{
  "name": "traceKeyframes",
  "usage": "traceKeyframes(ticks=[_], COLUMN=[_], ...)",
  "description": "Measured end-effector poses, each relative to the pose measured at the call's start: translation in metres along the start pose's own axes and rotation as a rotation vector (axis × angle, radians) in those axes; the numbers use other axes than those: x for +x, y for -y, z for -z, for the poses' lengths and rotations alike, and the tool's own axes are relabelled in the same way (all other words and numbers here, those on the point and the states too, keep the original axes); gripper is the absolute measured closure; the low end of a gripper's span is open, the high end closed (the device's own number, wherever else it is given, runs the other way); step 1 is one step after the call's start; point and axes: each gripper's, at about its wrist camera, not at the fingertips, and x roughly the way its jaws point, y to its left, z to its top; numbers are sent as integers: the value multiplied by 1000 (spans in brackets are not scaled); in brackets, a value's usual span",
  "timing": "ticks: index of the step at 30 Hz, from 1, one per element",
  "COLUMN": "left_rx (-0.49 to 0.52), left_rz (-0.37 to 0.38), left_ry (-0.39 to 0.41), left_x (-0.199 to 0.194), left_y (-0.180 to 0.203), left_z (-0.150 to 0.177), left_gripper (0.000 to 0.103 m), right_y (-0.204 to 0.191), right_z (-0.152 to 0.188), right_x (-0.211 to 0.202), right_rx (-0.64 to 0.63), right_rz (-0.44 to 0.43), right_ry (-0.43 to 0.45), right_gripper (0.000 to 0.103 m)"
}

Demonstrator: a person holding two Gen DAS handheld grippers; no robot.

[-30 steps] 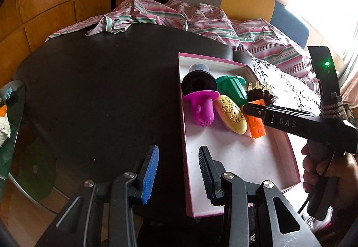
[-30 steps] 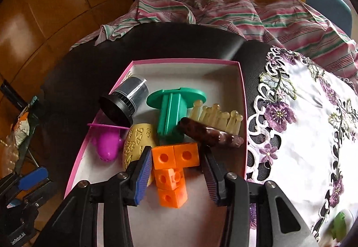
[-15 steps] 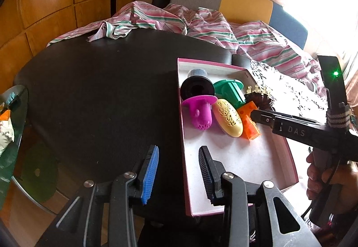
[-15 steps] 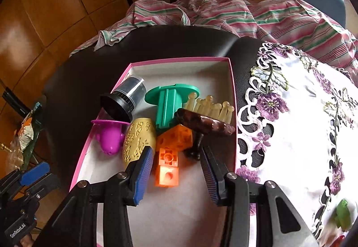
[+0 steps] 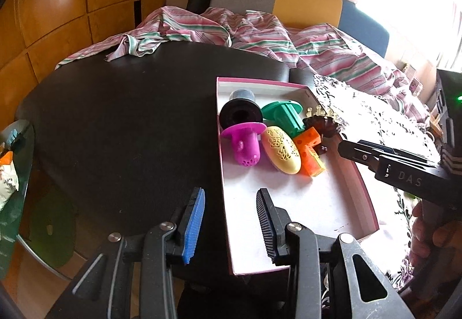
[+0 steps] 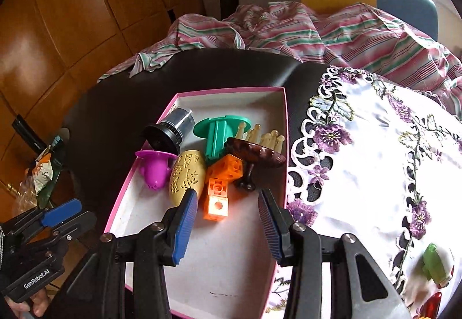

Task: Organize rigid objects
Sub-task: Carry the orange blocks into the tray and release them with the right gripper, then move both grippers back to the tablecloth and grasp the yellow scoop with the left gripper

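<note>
Pink-rimmed box (image 6: pixel 284 128) of small rigid objects on the dark table (image 5: pixel 115 117), both tongs empty.

Inside lie an orange block piece (image 6: pixel 219 189), a cream filigree egg (image 6: pixel 186 176), a magenta cap (image 6: pixel 154 167), a green spool (image 6: pixel 216 131), a black cylinder (image 6: pixel 170 132) and a brown comb (image 6: pixel 254 154) with pale teeth, clustered at the far end. The left tongs (image 5: pixel 229 222) hover released over the box's near-left rim; the right tongs (image 6: pixel 228 218) hang unclenched above the block, gripping nothing. Readable: "DAS" on the right unit, "GenRobot.AI" on the left unit. A green object (image 6: pixel 436 264) on the embroidered cloth (image 6: pixel 375 160) is blurred, perhaps a toy; a red item beside it is cut off.
</note>
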Motion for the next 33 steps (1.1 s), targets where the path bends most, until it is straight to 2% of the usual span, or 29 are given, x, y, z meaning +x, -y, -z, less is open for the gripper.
traceKeyframes(ticks=[9,18,24,30,33], left_rx=[35,127,181,301,379], left_rz=[10,54,137,251,317], left_ry=[2,-7,-10,-26,-49], left_x=[-2,0,3,4,6], left_y=[9,37,68,120,153], left_z=[-2,-6,-12,-9,-3], left_gripper=[65,65,65,62,60], right_y=[18,83,155,219,248], right_z=[10,29,59,105,131], right_x=[-26,-77,-134,-184,-198], right_rx=[36,162,377,588,722], right_rz=[11,104,210,321,293], right_ry=[33,77,134,178,190], right_gripper=[58,58,58,58,58])
